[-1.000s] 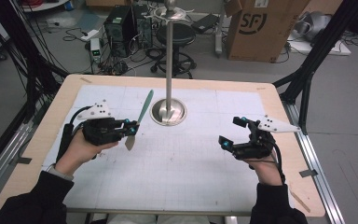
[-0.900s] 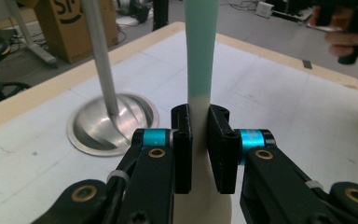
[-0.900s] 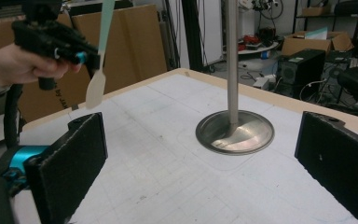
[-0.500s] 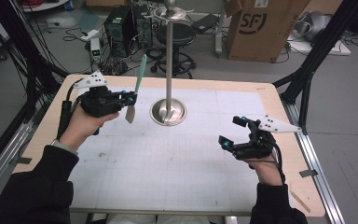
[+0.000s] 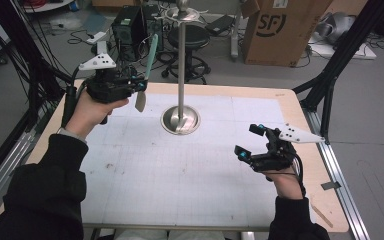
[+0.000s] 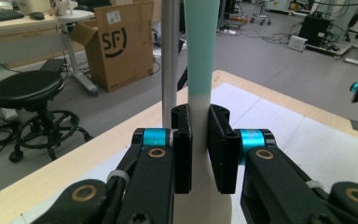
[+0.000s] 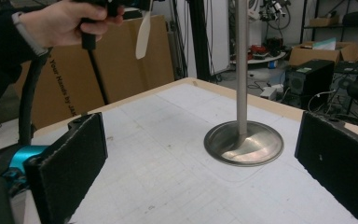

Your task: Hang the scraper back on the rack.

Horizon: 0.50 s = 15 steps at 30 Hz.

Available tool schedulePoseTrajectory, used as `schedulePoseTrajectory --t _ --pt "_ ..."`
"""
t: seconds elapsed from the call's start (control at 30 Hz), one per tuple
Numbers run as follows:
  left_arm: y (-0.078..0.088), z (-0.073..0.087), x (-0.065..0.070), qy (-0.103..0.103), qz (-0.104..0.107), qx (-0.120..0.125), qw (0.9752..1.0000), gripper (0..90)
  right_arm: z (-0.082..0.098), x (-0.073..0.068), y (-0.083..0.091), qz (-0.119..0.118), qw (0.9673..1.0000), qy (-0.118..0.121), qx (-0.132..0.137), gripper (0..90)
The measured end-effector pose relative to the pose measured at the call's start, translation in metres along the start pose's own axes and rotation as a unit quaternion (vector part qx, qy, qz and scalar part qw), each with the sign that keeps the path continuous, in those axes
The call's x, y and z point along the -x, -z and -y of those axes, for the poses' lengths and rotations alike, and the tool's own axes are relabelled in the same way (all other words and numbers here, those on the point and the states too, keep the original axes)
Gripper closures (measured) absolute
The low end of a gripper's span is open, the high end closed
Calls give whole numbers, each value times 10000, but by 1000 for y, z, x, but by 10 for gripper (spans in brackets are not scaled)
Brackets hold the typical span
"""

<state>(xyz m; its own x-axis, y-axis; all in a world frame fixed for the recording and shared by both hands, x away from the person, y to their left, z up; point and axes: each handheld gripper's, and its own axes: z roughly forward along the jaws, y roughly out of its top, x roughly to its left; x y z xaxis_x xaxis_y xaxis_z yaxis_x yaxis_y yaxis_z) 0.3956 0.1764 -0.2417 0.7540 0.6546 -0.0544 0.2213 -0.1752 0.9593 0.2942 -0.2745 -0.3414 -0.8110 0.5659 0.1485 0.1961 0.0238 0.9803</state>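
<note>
Teal handle of the spatula runs past the left gripper view's top edge; left claw clamps its cream neck beside the steel stand; right claw gapes apart.

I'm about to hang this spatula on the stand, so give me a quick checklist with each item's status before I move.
1. Left gripper shut on the spatula: ok.
2. Spatula lifted off the table: ok.
3. Spatula roughly upright, green handle up: ok.
4. Stand upright, its base flat on the table: ok.
5. Right gripper open, apart from the stand: ok.
6. Free hook at the stand's top: cannot tell.
</note>
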Motion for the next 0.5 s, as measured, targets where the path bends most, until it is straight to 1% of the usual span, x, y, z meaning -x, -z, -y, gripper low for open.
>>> schedulePoseTrajectory --t 0.03,0.07,0.13,0.3,0.33,0.37,0.4,0.43,0.5 --pt "0 -1 -3 86 51 16 9999 806 0 -1 0 -7 10000 -16 -17 11" --pt "-1 -2 -5 169 63 43 9998 805 -1 -2 -1 -17 10000 21 -8 11" --pt "-3 -3 -8 243 22 55 9997 805 -2 -3 0 9 10000 49 -24 11" --pt "-4 -6 -18 302 -58 107 9995 806 -2 -3 3 10 10000 27 15 11" --pt "-4 -6 -19 348 -72 145 9993 806 -2 -3 4 8 10000 13 22 11" --pt "-4 -7 -20 358 -72 158 9992 806 -2 -2 4 24 10000 43 34 11" --pt "-4 -8 -20 389 -73 206 9990 806 -2 -3 5 29 10000 -6 24 11" --pt "-4 -9 -20 369 -61 237 9990 806 -2 -2 6 31 10000 -8 35 11" --pt "-6 -11 -20 367 -91 230 9990 806 -2 -1 7 23 10000 7 63 11"
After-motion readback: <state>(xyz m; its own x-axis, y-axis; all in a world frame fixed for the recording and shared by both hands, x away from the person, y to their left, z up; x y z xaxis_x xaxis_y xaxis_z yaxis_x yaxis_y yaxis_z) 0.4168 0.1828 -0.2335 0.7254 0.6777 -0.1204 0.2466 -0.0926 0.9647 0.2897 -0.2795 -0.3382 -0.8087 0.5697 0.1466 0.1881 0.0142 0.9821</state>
